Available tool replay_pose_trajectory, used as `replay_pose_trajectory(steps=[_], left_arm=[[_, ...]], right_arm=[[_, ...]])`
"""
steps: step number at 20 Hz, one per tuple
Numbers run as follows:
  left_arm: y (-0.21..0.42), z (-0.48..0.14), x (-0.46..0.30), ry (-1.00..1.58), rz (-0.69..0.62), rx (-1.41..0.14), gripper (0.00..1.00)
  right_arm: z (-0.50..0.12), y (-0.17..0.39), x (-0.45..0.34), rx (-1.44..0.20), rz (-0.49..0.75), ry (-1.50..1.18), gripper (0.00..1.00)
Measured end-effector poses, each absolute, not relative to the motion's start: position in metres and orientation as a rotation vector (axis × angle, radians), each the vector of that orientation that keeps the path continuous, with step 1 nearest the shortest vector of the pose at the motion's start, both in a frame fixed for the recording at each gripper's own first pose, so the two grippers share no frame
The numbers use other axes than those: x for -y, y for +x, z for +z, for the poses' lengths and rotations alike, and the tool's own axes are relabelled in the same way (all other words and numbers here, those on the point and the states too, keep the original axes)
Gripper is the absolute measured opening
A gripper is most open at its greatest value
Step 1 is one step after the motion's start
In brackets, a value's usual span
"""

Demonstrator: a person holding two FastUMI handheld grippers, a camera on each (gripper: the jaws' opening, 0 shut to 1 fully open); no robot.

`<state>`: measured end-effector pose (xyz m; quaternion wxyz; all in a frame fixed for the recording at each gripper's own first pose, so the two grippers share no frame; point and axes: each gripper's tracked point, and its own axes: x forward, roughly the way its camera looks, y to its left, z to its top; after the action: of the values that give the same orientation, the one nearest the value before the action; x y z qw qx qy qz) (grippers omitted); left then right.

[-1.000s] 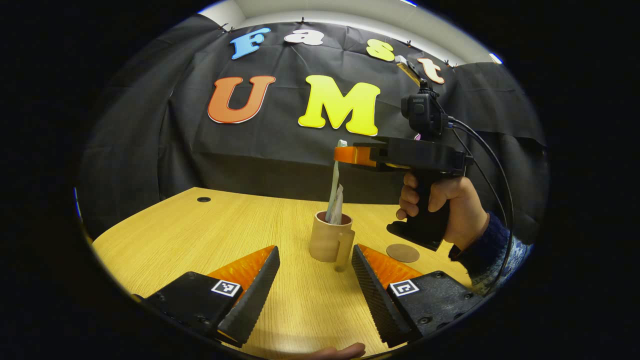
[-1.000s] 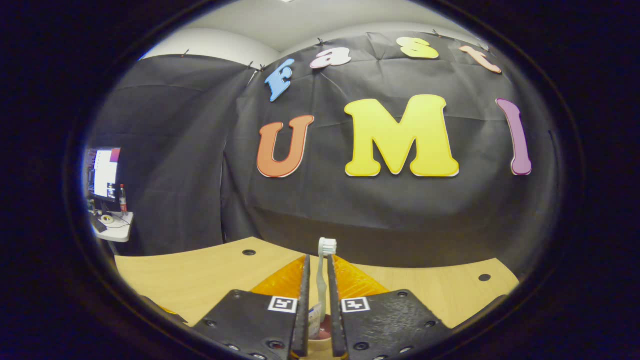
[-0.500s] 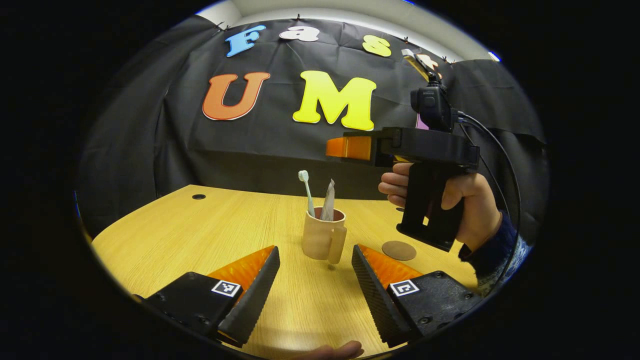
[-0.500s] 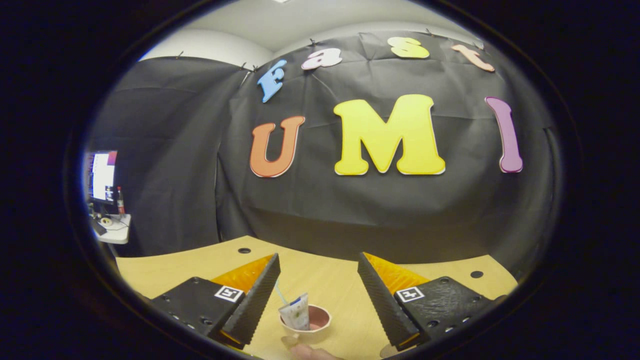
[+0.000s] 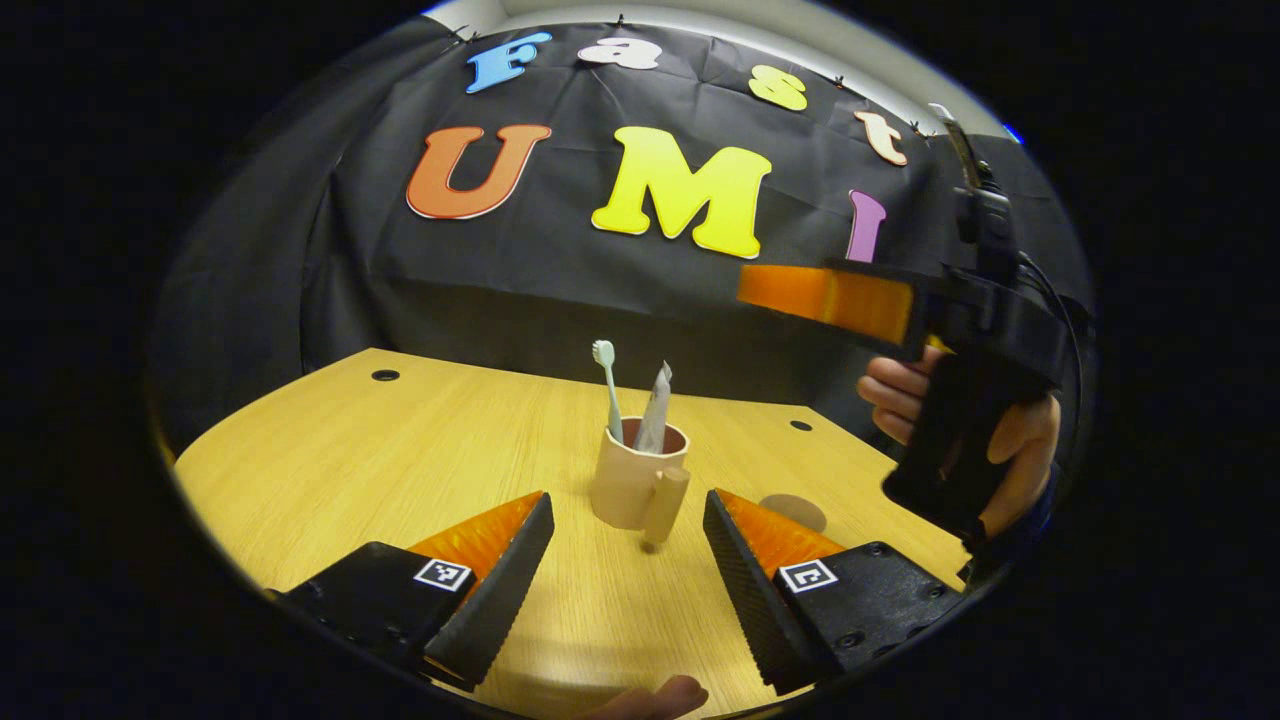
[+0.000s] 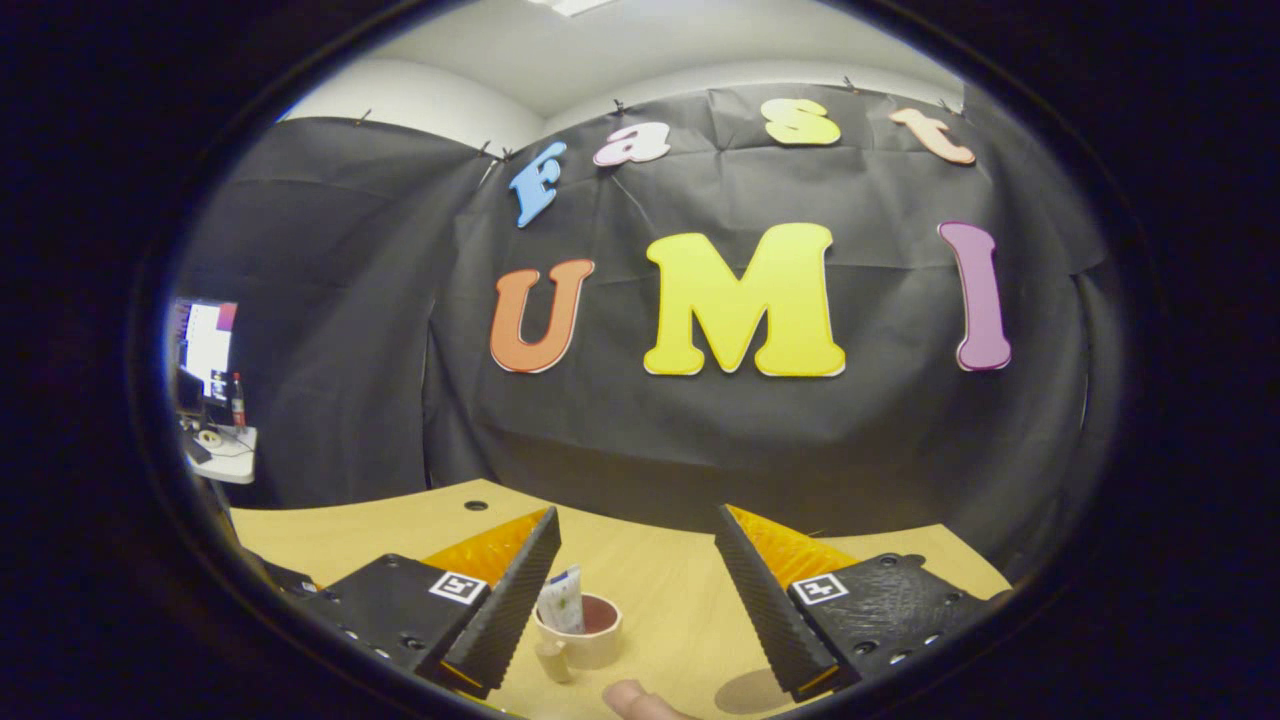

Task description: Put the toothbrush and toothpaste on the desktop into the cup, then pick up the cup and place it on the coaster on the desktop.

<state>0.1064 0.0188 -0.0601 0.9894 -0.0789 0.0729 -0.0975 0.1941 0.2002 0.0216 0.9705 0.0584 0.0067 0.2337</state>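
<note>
We hold our left claw wide and empty just above the worktop. Ahead of it stands the cup, handle toward us, with the toothbrush and toothpaste upright inside. Our right claw, also wide, hangs above; the coaster lies right of the cup.

No legible word, brand or number on any object. Square black-and-white marker tags, one behind each jaw of left gripper and right gripper: patterns only, no characters. Print on toothpaste tube, between right jaws: too small to read.
</note>
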Motion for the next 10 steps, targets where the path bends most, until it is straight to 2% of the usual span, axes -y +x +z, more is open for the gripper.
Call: replay_pose_trajectory(steps=[4,10], left_arm=[[0.122,-0.045,-0.011,-0.138,-0.181,-0.176,0.96],[0.135,-0.016,0.017,-0.073,-0.206,-0.304,0.96]], right_arm=[[0.021,0.159,-0.159,0.005,0.435,0.128,0.95],[0.001,0.109,-0.109,-0.015,0.405,0.132,0.94]])
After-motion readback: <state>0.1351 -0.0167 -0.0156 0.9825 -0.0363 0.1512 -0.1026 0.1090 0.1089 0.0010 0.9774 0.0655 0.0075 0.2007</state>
